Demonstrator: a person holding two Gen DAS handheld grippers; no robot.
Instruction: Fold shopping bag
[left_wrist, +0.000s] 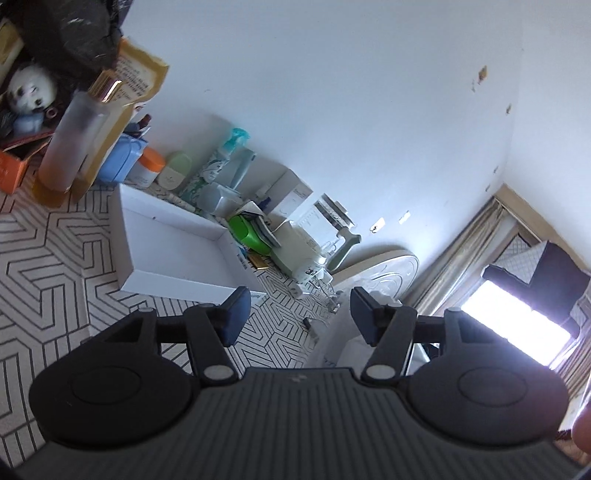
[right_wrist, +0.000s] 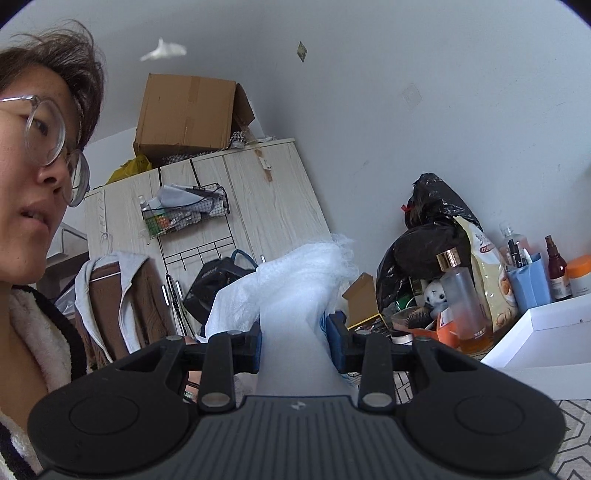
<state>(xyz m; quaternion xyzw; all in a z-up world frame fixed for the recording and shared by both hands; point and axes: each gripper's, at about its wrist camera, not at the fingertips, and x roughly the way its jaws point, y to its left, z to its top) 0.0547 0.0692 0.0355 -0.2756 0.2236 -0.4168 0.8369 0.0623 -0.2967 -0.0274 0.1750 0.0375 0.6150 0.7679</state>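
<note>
Clearly the right claw (right_wrist: 294, 345) is clenched on the bag (right_wrist: 295, 295), a white, crinkly sheet bunched between its blue pads and rising in a loose plume ahead of it, lifted off the bench. It looks very light, soft and limp, probably slippery plastic, so it should sag wherever it is not held; a hold on a gathered edge or corner, as now, seems safer than one on a single slack layer. The left claw (left_wrist: 299, 314) stands released with nothing between its pads, pointing over the patterned bench (left_wrist: 44, 258). Beyond it lies a white tray (left_wrist: 177, 254), shallow and seemingly bare inside. Further out, a blue holder (right_wrist: 528, 280) carries pens, an orange box (left_wrist: 14, 170) holds small clutter, and a wire basket (right_wrist: 184, 214) on the wardrobe door is stuffed with bottles and papers.
</note>
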